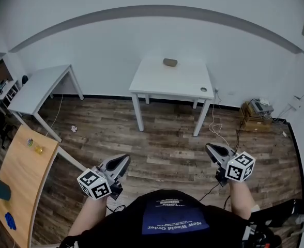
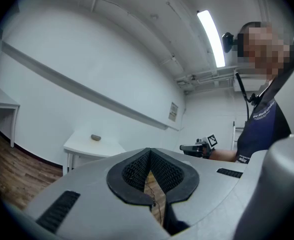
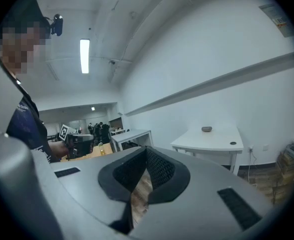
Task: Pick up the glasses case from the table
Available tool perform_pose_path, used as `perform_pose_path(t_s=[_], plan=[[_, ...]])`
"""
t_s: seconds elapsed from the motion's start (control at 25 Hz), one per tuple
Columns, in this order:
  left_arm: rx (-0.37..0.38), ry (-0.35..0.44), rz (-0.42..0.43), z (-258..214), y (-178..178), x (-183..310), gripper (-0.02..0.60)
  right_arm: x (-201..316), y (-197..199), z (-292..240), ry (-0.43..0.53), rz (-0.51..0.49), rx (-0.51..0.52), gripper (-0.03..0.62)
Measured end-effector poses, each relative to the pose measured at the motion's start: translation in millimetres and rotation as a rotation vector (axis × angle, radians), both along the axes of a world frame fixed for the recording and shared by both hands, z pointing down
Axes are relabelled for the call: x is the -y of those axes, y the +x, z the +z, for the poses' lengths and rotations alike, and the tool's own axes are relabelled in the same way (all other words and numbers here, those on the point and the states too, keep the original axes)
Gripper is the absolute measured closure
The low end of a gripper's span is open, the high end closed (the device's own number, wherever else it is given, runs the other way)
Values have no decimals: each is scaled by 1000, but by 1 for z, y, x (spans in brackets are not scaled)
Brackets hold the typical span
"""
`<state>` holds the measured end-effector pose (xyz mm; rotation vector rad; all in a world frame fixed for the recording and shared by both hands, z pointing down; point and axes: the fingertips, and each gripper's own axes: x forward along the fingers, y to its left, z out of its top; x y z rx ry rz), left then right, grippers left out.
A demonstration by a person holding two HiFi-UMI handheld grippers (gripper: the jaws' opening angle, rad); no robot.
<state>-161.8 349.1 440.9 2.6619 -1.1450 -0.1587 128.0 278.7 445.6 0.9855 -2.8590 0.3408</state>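
The glasses case is a small grey-brown oval lying near the far edge of a white table across the room. It also shows small and distant in the left gripper view and in the right gripper view. My left gripper and right gripper are held out over the wooden floor, well short of the table. Both are shut with nothing between the pads. Each gripper view shows the other: the right gripper, and the left gripper.
A second white table stands at the left wall. A wooden desk with small items is at the near left. A cardboard box sits by the right wall, with cables on the floor beside the table's right legs.
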Motion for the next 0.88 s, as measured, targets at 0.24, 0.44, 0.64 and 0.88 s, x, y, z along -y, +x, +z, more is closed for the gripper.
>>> perform_pose_path(t_s=[0.24, 0.44, 0.64, 0.88], plan=[[15, 26, 63, -20, -85, 60, 580, 46, -73, -17, -6, 79, 28, 594], [15, 17, 94, -24, -137, 112, 580, 82, -130, -25, -1, 90, 35, 594], [-6, 23, 154, -17, -136, 148, 580, 105, -139, -16, -20, 122, 9, 594], [5, -2, 159, -6, -111, 192, 580, 154, -112, -7, -21, 132, 32, 594]])
